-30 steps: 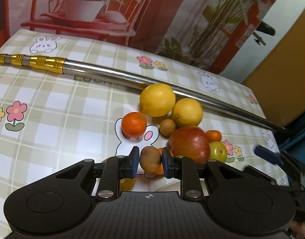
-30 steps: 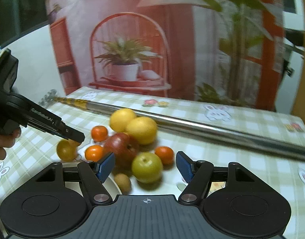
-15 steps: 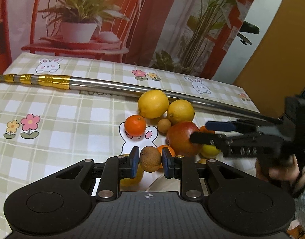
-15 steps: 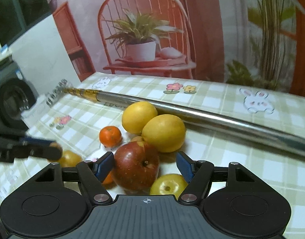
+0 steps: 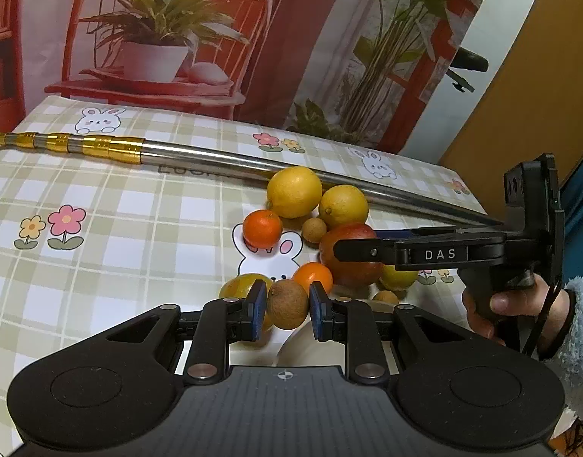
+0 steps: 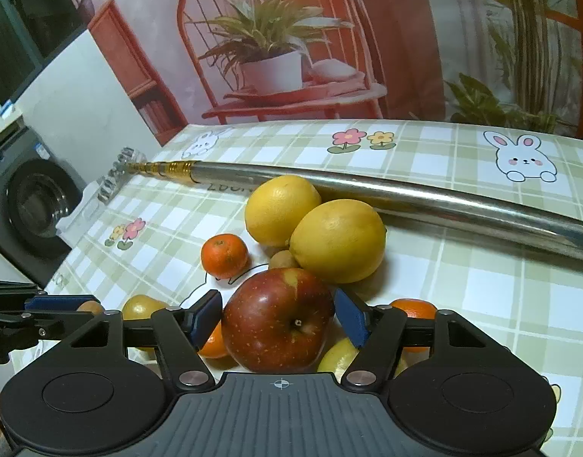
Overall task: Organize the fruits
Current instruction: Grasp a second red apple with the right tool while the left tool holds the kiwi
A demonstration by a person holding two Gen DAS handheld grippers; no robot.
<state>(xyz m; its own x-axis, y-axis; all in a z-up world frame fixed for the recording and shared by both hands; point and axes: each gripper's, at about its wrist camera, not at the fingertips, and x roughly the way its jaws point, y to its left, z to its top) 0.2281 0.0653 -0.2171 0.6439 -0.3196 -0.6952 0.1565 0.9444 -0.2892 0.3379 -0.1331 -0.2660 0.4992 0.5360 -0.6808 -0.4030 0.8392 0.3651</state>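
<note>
Fruits | L hand-held gripper (image 5: 287, 310) clamps longan (image 5: 287, 304) | R hand-held gripper (image 6: 278, 318) wide, straddling apple (image 6: 278, 318)

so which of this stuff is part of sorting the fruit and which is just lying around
Part of the job: red apple between the open right tongs; small brown fruit held in the left tongs; two lemons; tangerines.

Just lying about: metal pole; checked tablecloth.
</note>
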